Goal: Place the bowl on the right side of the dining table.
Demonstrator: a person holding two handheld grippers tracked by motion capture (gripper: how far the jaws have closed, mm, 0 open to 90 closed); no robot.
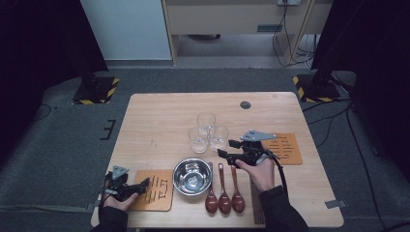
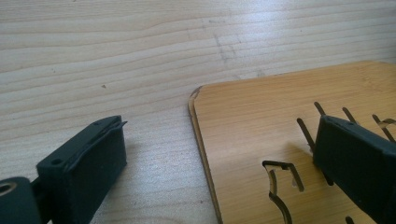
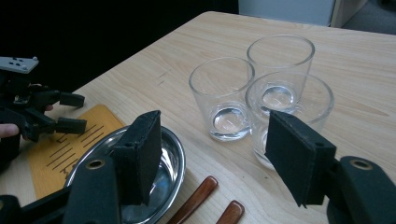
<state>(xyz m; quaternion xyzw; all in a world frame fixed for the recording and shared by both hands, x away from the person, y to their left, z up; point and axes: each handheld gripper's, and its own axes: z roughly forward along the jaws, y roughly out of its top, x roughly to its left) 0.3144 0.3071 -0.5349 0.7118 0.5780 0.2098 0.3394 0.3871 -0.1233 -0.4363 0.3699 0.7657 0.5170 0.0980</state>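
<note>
Right gripper (image 1: 228, 149) was held above the table (image 1: 154, 121), jaws wide apart with nothing between them, pointing at the cluster of three glasses (image 1: 208, 133). In the right gripper view the nearest glass (image 3: 289, 105) sat just beyond the jaw tips, touching or nearly touching the left glass (image 3: 223, 95) and the far glass (image 3: 280, 58); I could not tell which. Left gripper (image 1: 138, 187) rested low at the near left coaster (image 1: 154, 189), jaws apart and empty, one over bare wood and one over the coaster's (image 2: 261, 135) surface. The steel bowl (image 1: 192, 176) and three wooden spoons (image 1: 224, 191) lay just in front of the right hand (image 1: 261, 171); a second coaster (image 1: 285, 147) lay to its right. Risk, as judged: the glasses stood so tightly packed that a jaw had little room to slip between them, so closing on the nearest one could nudge or tip a neighbour. Smooth glass walls could also slide in the pads if gripped off-centre. A low approach might clip the bowl rim or spoon handles.
</note>
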